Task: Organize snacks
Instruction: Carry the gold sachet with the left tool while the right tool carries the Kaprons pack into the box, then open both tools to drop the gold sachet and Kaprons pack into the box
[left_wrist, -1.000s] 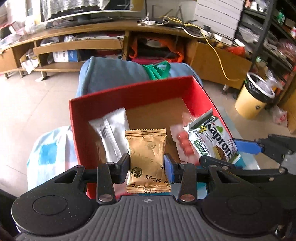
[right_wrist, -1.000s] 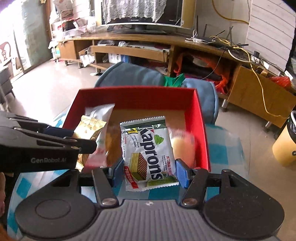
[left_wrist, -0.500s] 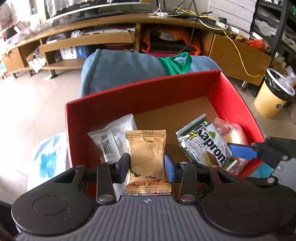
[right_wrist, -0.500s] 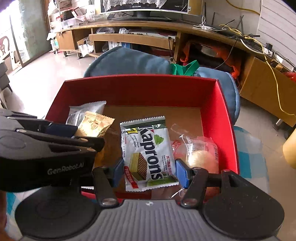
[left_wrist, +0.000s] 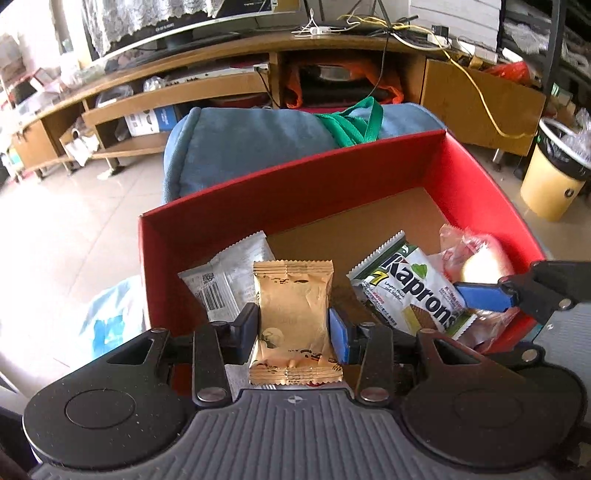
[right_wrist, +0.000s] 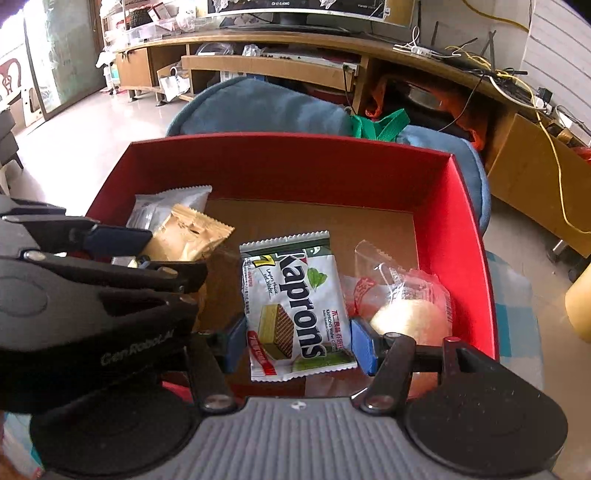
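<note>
A red cardboard box (left_wrist: 295, 177) (right_wrist: 288, 147) lies in front of both grippers. My left gripper (left_wrist: 293, 321) (right_wrist: 162, 254) holds a gold snack packet (left_wrist: 291, 295) (right_wrist: 188, 236) upright over the box's near left part. Its jaws are opening slightly, with the pads still touching the packet's sides. My right gripper (right_wrist: 299, 339) (left_wrist: 458, 314) is shut on a white and green Kaprons wafer packet (right_wrist: 295, 295) (left_wrist: 406, 280), low inside the box. A silver packet (left_wrist: 225, 277) (right_wrist: 166, 203) leans at the left wall. A clear-wrapped bun (right_wrist: 406, 306) (left_wrist: 484, 258) lies at the right wall.
A blue cushion (left_wrist: 251, 147) with green straps (left_wrist: 354, 122) sits just behind the box. A blue-checked cloth (left_wrist: 110, 321) covers the surface under the box. Beyond stand a long wooden TV bench (left_wrist: 221, 85) and a yellow bin (left_wrist: 550, 177) at the right.
Both grippers have come down and forward into the red box with their packets. The box now fills more of each view, and the bun shows sharply at the right wall.
</note>
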